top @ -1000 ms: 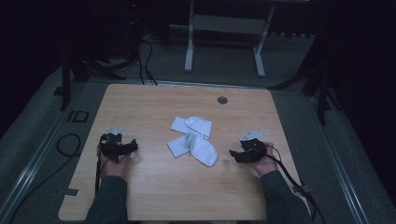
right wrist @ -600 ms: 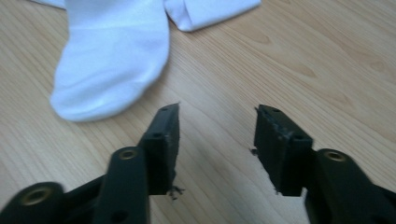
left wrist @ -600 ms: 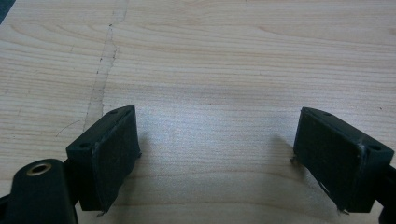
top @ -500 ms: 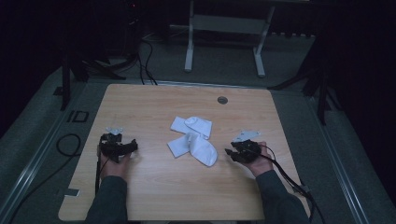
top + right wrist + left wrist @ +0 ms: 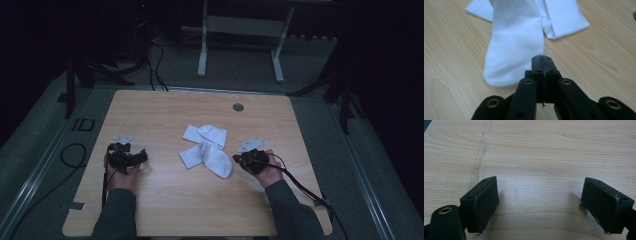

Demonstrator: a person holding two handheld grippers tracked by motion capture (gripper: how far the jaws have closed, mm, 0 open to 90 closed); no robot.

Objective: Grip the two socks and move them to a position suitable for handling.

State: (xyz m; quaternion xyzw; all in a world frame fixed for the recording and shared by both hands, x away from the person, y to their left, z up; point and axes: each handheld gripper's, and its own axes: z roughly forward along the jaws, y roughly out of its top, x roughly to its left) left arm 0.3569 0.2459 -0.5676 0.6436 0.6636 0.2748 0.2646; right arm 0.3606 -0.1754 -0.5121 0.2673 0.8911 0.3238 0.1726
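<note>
Two white socks lie overlapping at the table's middle, one folded behind and one stretched toward the front. My right gripper sits just right of the front sock's toe, pointing at it. In the right gripper view its jaws have just been closing and now stand shut with nothing between them, the sock's toe a little ahead and to the left, the other sock beyond. My left gripper rests at the table's left, open over bare wood.
The wooden table has a round cable hole near its far edge. A cable trails from the right gripper over the front right corner. A white frame and floor cables lie beyond the table.
My right gripper has slid left, closer to the front sock's toe. The left gripper and both socks have stayed where they were.
</note>
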